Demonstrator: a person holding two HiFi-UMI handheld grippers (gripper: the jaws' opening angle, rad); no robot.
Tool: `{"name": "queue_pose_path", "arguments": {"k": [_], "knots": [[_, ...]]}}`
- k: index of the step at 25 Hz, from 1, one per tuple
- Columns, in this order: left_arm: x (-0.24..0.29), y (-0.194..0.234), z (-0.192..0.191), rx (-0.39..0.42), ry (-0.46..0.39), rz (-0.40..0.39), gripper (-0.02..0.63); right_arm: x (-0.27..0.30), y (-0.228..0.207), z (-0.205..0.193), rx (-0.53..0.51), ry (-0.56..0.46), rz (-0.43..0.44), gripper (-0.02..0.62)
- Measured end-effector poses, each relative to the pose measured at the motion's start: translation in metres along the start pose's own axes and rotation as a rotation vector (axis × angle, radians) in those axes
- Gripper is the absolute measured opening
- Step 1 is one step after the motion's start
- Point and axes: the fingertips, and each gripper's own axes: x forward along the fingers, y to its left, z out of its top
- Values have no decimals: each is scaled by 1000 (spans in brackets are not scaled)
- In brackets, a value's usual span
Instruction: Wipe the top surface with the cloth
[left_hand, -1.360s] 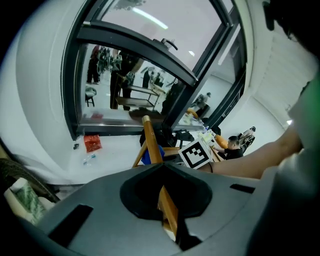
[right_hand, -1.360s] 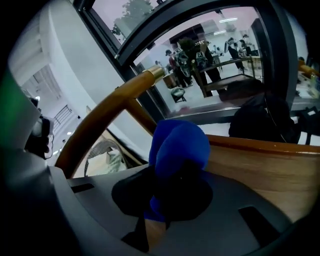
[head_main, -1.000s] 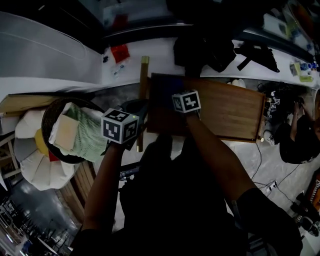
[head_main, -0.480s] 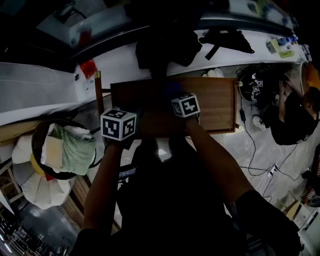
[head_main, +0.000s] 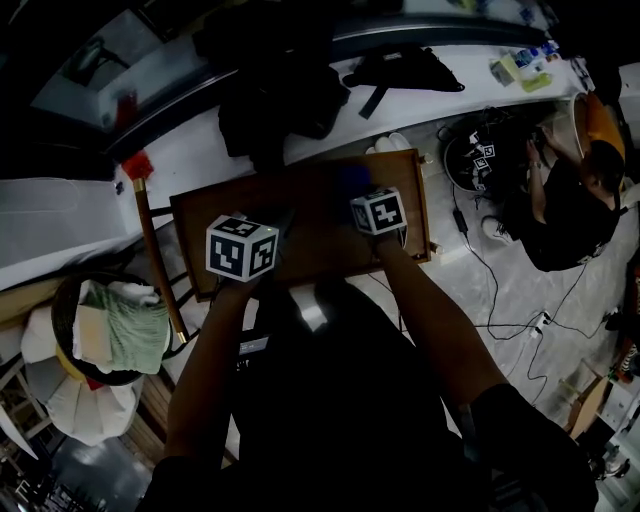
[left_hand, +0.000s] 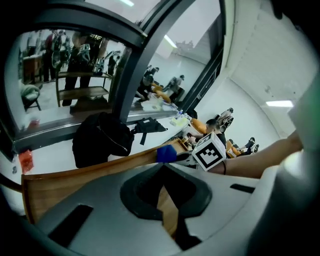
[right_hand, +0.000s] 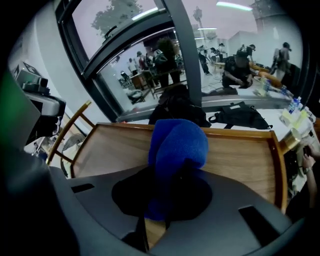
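1. Cloth (right_hand: 177, 145), blue and bunched, is clenched in the right gripper's (right_hand: 170, 200) jaws above the wooden table (right_hand: 110, 150).
2. Left gripper (left_hand: 167, 210) jaws sit drawn together, empty, by the table's near edge.

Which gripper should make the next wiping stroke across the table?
Right. The right gripper is shut on the cloth, over the table; the left gripper carries no cloth and sits at the table's near edge.

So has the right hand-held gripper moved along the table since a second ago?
Yes. The right hand-held gripper, holding the cloth, has slid rightward, nearer the table's right edge.
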Motion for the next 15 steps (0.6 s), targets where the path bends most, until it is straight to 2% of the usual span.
{"name": "queue_pose_path", "arguments": {"k": [7, 15], "knots": [[26, -20, 10, 21, 7, -19, 6, -27, -67, -7, 58, -14, -97, 61], [28, -31, 14, 28, 0, -32, 6, -55, -128, -20, 153, 32, -240, 63]]}}
